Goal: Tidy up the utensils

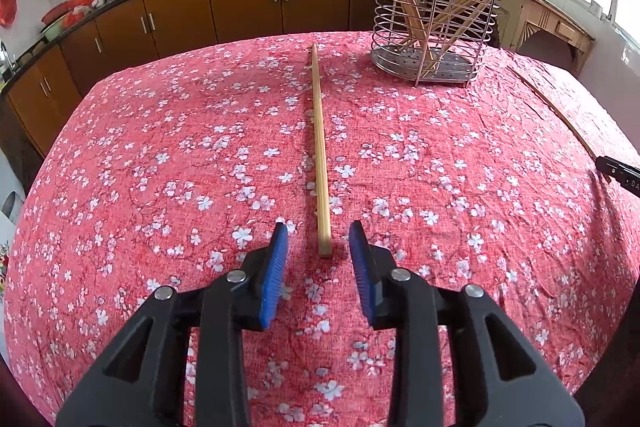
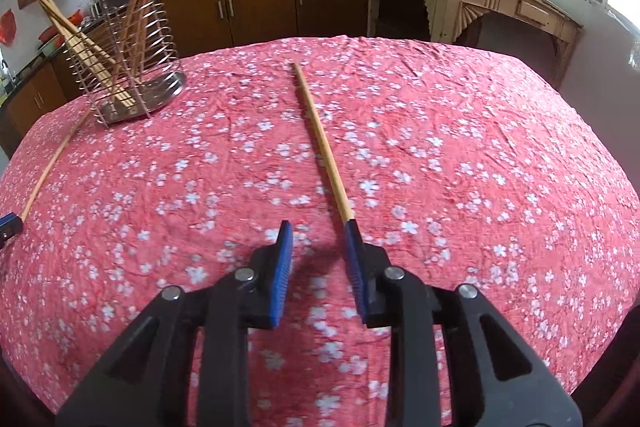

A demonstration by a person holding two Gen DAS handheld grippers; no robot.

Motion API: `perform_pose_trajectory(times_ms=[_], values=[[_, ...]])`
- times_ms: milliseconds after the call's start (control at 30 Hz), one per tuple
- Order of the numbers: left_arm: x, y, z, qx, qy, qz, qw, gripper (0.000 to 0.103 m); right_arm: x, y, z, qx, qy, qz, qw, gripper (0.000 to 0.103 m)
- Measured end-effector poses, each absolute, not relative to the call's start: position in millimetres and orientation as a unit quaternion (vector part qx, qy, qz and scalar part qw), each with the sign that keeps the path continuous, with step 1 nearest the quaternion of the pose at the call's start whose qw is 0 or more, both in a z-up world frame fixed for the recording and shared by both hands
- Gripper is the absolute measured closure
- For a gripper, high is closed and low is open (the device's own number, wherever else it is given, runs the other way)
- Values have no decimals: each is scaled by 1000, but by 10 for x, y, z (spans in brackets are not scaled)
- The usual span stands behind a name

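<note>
- The floral tablecloth (image 1: 160, 155) is carrying 2 loose chopsticks and the wire holder (image 1: 434, 23), which is standing at the far side with several sticks already in it.
- The left gripper (image 1: 318, 237) is hovering wide apart around the near end of its chopstick (image 1: 320, 147); lowering squarely before closing looks wise.
- The right gripper (image 2: 318, 237) is gaping wide too, its chopstick (image 2: 320, 139) lying against the right pad; I'd be shifting right to centre it.

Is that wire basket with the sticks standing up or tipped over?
Upright. The wire basket stands flat on its metal base on the tablecloth, chopsticks leaning inside.
</note>
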State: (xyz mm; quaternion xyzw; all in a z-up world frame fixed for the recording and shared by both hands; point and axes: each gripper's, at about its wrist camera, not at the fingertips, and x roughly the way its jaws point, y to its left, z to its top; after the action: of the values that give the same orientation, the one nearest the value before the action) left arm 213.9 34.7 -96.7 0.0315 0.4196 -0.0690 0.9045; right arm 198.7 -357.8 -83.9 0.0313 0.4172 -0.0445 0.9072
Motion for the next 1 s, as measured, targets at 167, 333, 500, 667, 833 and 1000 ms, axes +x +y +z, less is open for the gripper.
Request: perform_pose_trajectory(times_ms=[167,333,500,667,833,1000], values=[[2106,337,-1011,42,423,-69,903,70,1983,-3660,-885,28,427,-47,903,69],[2092,358,-1005,36,425,-70,902,70,1926,-3817,-735,60,388,-61,918,69],[2086,351,-1010,40,424,-71,902,70,2005,-3867,-814,40,417,-60,906,65],[2073,346,-1013,41,423,-73,902,70,2008,-3846,-882,45,425,-48,903,93],[2055,303,-1017,44,421,-76,903,70,2020,-3779,-877,41,426,-44,903,94],[2041,253,-1023,46,420,-71,903,71,2018,-3761,-879,43,426,-46,902,94]])
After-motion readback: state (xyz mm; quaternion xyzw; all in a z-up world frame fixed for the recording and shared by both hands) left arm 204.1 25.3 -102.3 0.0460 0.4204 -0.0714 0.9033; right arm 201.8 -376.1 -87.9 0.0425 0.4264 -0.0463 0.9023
